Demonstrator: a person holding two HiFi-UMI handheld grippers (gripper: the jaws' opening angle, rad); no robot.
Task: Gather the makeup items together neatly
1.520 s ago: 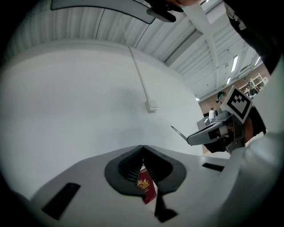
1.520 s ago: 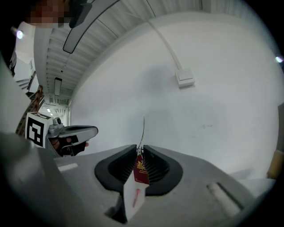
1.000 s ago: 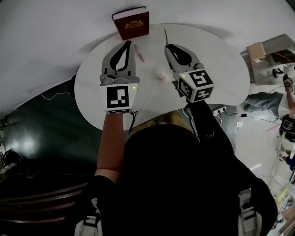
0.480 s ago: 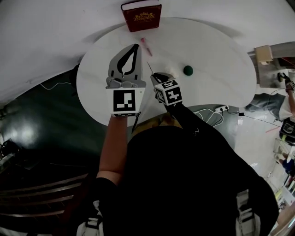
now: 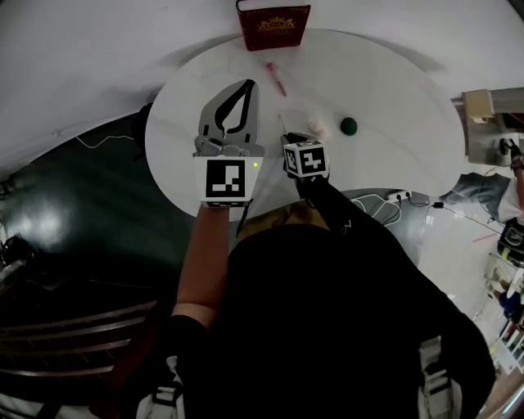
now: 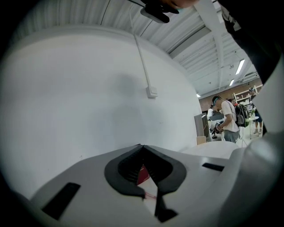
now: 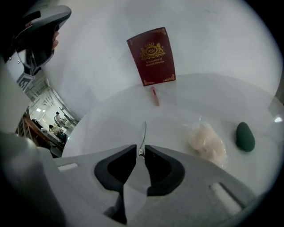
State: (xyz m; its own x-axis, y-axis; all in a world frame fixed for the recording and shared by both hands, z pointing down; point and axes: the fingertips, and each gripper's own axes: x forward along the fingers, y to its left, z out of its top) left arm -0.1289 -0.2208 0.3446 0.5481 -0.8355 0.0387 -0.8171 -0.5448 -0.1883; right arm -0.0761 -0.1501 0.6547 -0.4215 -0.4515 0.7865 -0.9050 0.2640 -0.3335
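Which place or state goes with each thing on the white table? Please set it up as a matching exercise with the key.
Things:
1. red case
2. pink pencil
3. green sponge
4. thin stick

Places or states:
A. gripped between the jaws of the right gripper
B. upright at the far edge of the table
C. lying flat just in front of the case
D. resting right of the pale puff in the head view

Pairs: 1-B, 2-C, 3-D, 4-A
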